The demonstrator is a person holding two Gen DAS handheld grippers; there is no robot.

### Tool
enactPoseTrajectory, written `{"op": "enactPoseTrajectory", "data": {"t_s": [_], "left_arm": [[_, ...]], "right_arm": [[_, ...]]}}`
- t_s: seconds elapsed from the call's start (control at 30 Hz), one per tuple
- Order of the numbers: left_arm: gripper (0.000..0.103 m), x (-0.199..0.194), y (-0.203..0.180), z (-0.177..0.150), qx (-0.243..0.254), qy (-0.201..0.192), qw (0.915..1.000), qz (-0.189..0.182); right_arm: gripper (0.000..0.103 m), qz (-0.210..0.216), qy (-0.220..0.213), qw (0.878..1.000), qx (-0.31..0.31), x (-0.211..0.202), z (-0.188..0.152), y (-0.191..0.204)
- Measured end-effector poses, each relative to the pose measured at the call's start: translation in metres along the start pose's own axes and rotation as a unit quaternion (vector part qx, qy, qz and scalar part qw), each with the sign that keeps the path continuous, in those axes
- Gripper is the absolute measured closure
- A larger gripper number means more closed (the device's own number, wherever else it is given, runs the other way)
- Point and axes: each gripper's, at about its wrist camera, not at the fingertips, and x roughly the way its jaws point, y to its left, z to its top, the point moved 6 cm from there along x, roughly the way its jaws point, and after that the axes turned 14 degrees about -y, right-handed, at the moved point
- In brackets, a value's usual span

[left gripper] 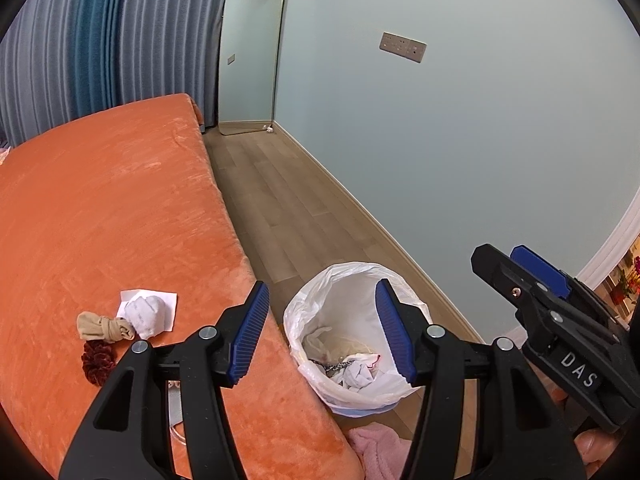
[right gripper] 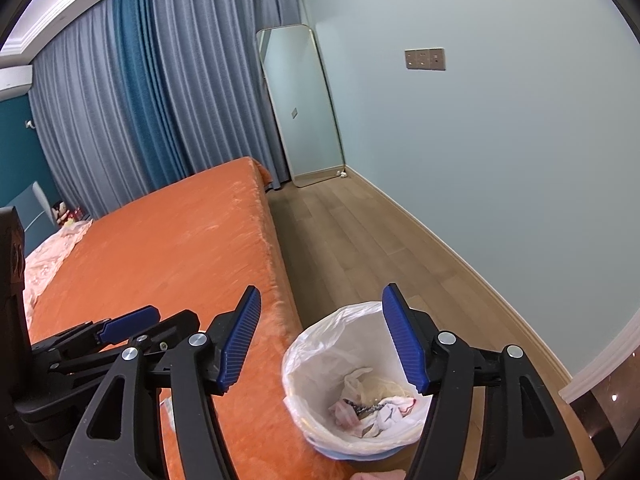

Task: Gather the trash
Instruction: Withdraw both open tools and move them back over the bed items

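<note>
Left gripper (left gripper: 324,330), blue-padded jaws spread wide, nothing between them, hangs over the bed edge and bin. Right gripper (right gripper: 324,338), also spread and empty, above the white bag-lined round trash bin (right gripper: 344,336) on the wood floor, just right of the orange plush bed (left gripper: 112,208). Crumpled scraps lie inside the bin. On the bed, near left: white wadded sock on paper (left gripper: 145,313), beige knotted stocking (left gripper: 105,327), dark red scrunchie (left gripper: 97,361), touching in a cluster.

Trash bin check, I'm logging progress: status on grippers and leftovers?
Left gripper open, right gripper open, both empty. Trash bin on floor beside bed, partly filled. Tissue wad, beige wad remain on bed. Path unobstructed.
</note>
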Motion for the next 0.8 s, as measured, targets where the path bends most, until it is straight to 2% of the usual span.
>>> {"op": "enactPoseTrajectory", "data": {"t_s": [0.1,0.4,0.8], "left_arm": [[0.040,-0.007,0.010,0.000,-0.007,-0.005,0.9999,0.010],[0.037,-0.024,0.051,-0.008,-0.028,-0.010,0.9989,0.037],[0.037,-0.043,0.122,-0.041,-0.074,0.005,0.9941,0.079]], "right_arm": [[0.042,0.006,0.003,1.000,-0.004,-0.001,-0.004,0.010],[0.041,0.028,0.017,0.999,-0.019,0.001,-0.019,0.040],[0.041,0.058,0.043,0.997,-0.032,0.012,-0.046,0.086]]}}
